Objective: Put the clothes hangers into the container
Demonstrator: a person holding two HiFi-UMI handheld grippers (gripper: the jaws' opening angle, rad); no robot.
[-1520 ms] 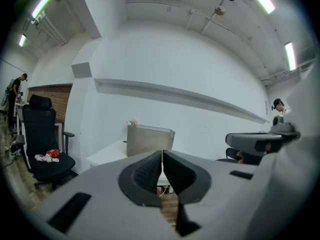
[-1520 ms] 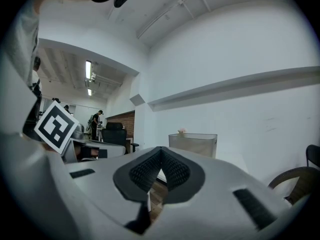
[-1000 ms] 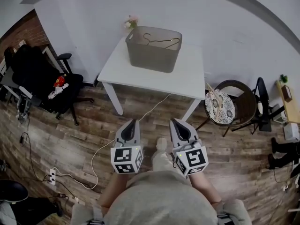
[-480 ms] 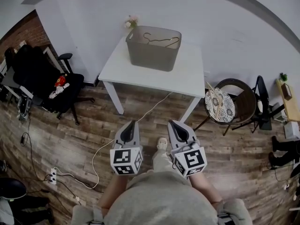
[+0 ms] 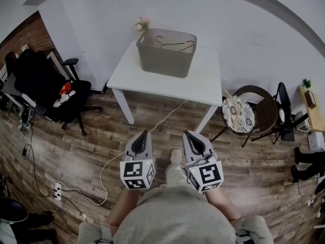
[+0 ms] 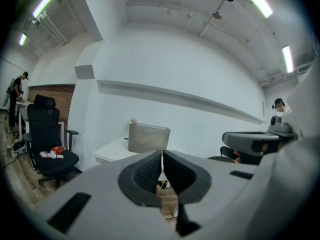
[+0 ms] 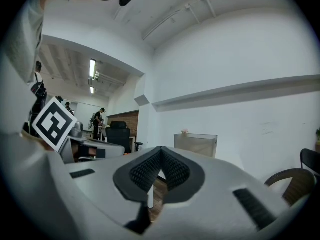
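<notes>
A grey plastic container [image 5: 166,53] stands on the far part of a white table [image 5: 198,88], and a thin wire clothes hanger [image 5: 175,44] lies inside it. The same container [image 6: 148,138] shows ahead in the left gripper view, and the container [image 7: 195,144] shows in the right gripper view too. Both grippers are held close to my body, well short of the table. My left gripper [image 5: 143,133] is shut with nothing in it. Beside it, my right gripper [image 5: 188,133] is also shut and empty, its pads touching at the tips.
A round wicker chair [image 5: 249,115] with a patterned cushion stands right of the table. A black office chair [image 5: 56,93] with a red item sits at the left. A white cable [image 5: 109,164] runs over the wooden floor to a power strip [image 5: 56,191]. Small flowers [image 5: 141,25] stand behind the container.
</notes>
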